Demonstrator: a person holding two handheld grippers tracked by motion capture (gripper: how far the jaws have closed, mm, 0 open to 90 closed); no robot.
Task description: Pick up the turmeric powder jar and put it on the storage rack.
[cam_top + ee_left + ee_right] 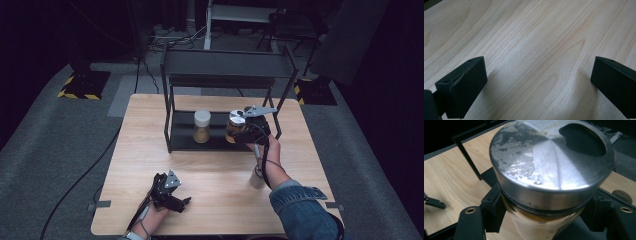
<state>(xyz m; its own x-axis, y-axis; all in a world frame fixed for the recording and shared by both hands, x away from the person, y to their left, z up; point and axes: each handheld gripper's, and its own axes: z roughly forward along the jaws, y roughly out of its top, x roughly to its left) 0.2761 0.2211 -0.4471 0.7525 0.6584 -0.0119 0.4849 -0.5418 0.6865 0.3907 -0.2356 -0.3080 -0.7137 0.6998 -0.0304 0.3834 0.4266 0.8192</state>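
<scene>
The right gripper [239,129] is clamped around a jar with a steel lid [549,162], its jaws pressing the glass just under the lid rim, so the jar rides in the grip at the front right end of the lower shelf of the black rack [172,131]. In the high view the jar [235,126] sits at the shelf's front edge, well apart from a second jar with a white lid [202,126] that stands upright nearer the middle of the same shelf. The left gripper [172,196] rests low over the bare wood near the front edge of the table [145,155], left of centre, its jaws spread wide with nothing between them. A pale upright cylinder [256,178] stands on the table near the right forearm. The step in hand looks like carrying the steel-lidded jar at the shelf; whether it is going onto the shelf or coming off it cannot be told. The next move calls for keeping the jar upright and clear of the rack's front right post, and away from the white-lidded jar, with the grip kept firm.
</scene>
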